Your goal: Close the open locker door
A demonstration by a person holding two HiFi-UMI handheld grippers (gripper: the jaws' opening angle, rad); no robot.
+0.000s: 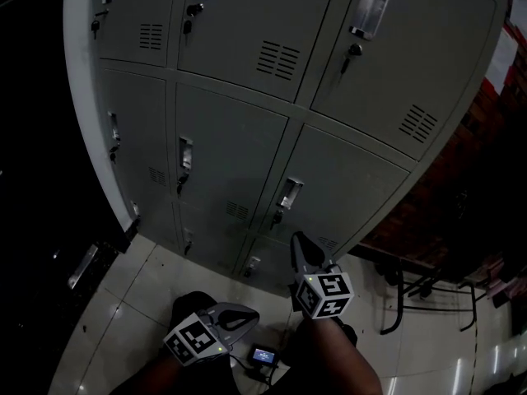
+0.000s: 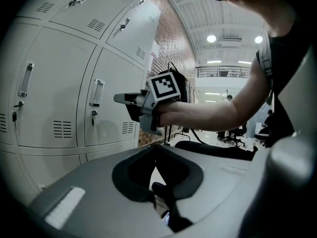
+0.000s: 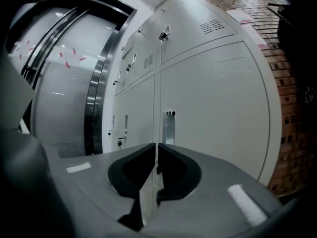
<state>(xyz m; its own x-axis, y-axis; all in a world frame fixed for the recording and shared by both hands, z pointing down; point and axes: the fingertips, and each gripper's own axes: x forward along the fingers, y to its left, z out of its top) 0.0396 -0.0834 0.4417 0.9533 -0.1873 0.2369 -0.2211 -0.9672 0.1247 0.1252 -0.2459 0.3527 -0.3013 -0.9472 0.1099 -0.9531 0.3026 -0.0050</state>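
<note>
Item: grey locker bank (image 1: 247,97), several rows of vented doors with steel handles and keys, every door in view lying flush with the frame. Locker door (image 1: 338,179) in the bank's third visible row from the top, right-hand column, handle (image 1: 287,194) at its left edge; it sits flush like its neighbours and is the door nearest the tools. Right gripper (image 1: 296,239): raised in front of the bank's lower right part, tip just below that door's handle in the head view, close to the metal, contact not discernible; marker cube (image 1: 324,294) behind it. In the right gripper view its jaws stand together with only a hairline slit between the pads, nothing held, aimed at a door seam beside a handle (image 3: 170,128). Left gripper (image 1: 247,313): lower and farther from the bank than the right one, over the pale tiled floor (image 1: 140,278). In the left gripper view its jaws are closed on each other, empty, with the right gripper (image 2: 120,98) and the person's forearm (image 2: 218,113) between it and the bank. Small lit screen (image 1: 264,355) on the floor well in front of the bank. Brick wall (image 1: 469,163) to the bank's right.
</note>
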